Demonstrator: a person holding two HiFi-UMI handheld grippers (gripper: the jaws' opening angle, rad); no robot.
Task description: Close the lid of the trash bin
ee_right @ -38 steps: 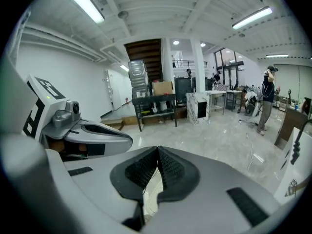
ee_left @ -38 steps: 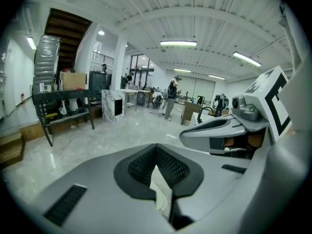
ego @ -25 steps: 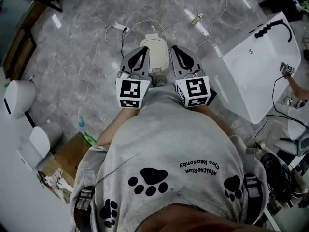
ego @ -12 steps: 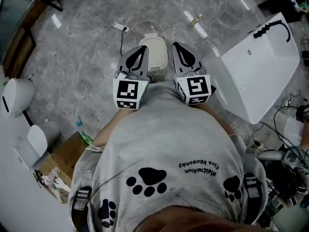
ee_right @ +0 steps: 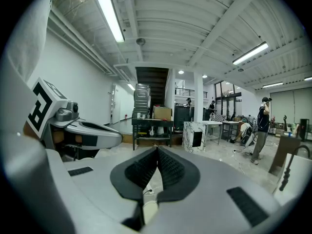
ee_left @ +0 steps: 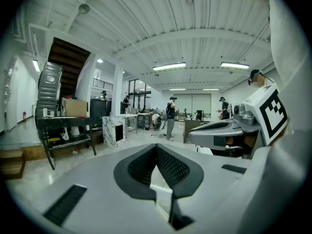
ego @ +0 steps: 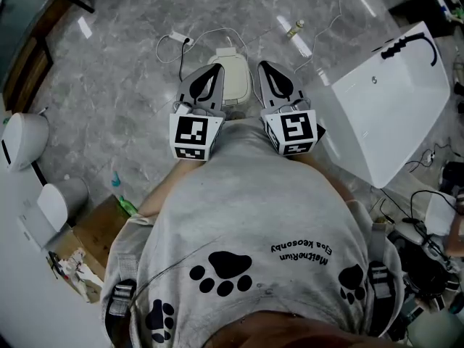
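Note:
A small cream trash bin (ego: pixel 233 80) stands on the grey marble floor in the head view, its lid lying flat on top. My left gripper (ego: pixel 212 72) hangs over the bin's left edge and my right gripper (ego: pixel 267 69) over its right edge, both held close to my body. Each points out into the room, only slightly downward. In the left gripper view the left gripper (ee_left: pixel 156 147) has its black ribbed pads meeting at the tips, with nothing between them. The right gripper (ee_right: pixel 157 150) looks the same in its own view.
A large white tub-like container (ego: pixel 391 100) lies on the floor at the right. White cables (ego: pixel 181 43) and a small bottle (ego: pixel 295 27) lie beyond the bin. A cardboard box (ego: pixel 98 234) and white rounded devices (ego: pixel 25 140) sit at the left. Several people stand far off (ee_left: pixel 170 116).
Both grippers stay where they were, still shut. A person's hand seen earlier at the right edge has gone from view.

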